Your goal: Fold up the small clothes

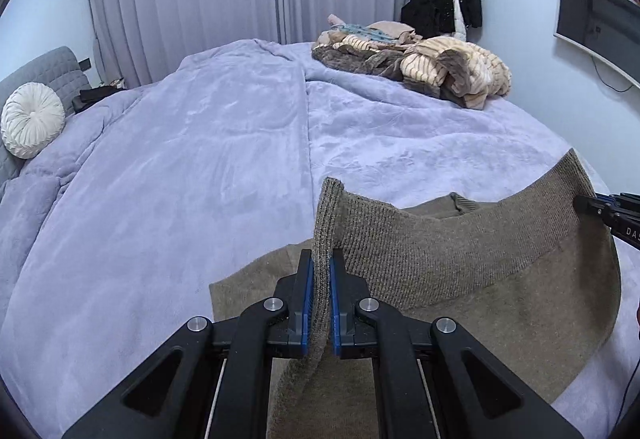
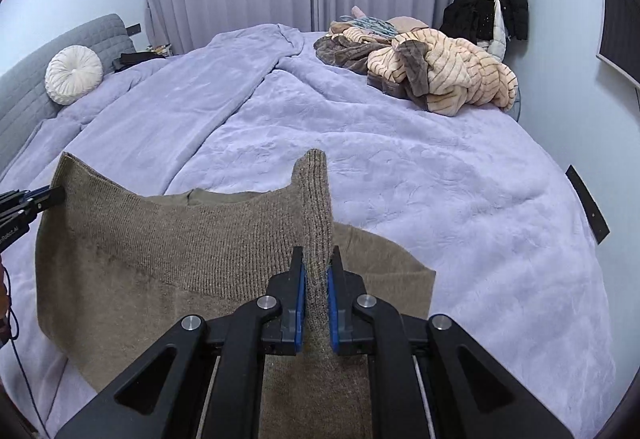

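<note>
Left wrist view shows the left gripper (image 1: 320, 271) clamped on the ribbed hem of a brown sweater (image 1: 480, 279) in the lower middle, above the lilac bedspread (image 1: 200, 159). At the right edge, the right gripper (image 1: 580, 204) pinches the hem's other corner.

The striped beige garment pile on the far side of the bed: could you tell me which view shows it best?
The right wrist view: the striped pile looks larger and closer there. The left wrist view shows the same pile smaller.
</note>
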A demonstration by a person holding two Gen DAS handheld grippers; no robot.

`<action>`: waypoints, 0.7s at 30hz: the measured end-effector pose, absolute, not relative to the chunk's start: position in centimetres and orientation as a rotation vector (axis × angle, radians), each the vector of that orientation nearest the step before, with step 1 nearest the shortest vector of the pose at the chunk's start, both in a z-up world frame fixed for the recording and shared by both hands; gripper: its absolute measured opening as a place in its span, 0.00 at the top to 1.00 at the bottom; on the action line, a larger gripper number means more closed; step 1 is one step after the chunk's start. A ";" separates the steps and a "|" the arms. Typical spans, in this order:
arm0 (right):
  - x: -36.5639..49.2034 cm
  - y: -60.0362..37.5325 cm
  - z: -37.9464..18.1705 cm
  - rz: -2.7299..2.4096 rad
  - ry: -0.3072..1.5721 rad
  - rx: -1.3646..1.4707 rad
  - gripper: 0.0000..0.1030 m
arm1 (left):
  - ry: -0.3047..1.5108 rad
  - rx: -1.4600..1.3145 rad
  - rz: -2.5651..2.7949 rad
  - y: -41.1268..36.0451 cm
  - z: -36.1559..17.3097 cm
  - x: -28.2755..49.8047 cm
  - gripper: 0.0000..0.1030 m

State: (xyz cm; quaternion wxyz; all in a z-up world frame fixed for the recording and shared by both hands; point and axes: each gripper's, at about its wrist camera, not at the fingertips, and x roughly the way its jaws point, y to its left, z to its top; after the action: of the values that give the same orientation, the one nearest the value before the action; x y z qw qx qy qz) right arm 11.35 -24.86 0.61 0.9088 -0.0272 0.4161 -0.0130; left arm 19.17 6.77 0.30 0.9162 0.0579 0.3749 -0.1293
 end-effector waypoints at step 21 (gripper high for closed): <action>15.2 -33.1 -9.2 -0.172 1.002 0.304 0.72 | 1.019 -0.030 -0.045 12.8 -8.8 25.8 0.23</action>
State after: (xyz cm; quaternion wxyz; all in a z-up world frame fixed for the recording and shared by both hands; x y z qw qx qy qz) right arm 15.20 -33.08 -9.24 0.8625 0.1451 0.4778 -0.0819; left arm 25.84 12.79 -8.76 0.8727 -0.0146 0.4876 -0.0215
